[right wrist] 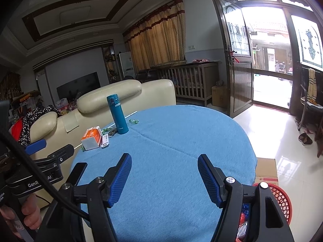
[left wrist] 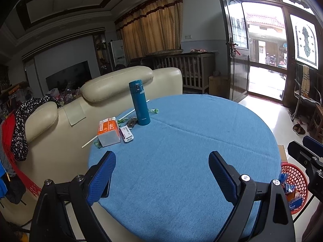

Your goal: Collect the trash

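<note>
A: Where does the trash lie from the tongs?

B: All of it is around the teal thermos bottle [left wrist: 139,103], at the far left part of the counter [left wrist: 191,141] with the blue cloth. Both tongs hover over the near edge, well apart from it. The left tongs [left wrist: 162,178] are spread wide and hold nothing; the right tongs [right wrist: 164,179] are also wide and hold nothing.

A: Which one is nearer?

B: The left, I think. In its view the bottle is ahead and a little to the left; in the right wrist view it is further to the left.

A: What is there exactly?

B: A green candy wrapper [left wrist: 153,110] is just right of the bottle. Left of the bottle there is a dark small packet [left wrist: 131,122], a white label card [left wrist: 126,134], and an orange and white box [left wrist: 108,131]. One more green wrapper [left wrist: 98,144] is beside the near corner of the box. A long white straw [left wrist: 113,124] passes behind the bottle; its long axis goes diagonally, from behind the bottle toward the near left edge, and it sticks out over the edge.

A: What stands in the way?

B: The bottle itself, standing upright between the pieces. A reach could knock it. The red basket [left wrist: 298,178] on the floor, at the near right side far from the bottle, holds some packets already, so I judge the trash goes there.
</note>
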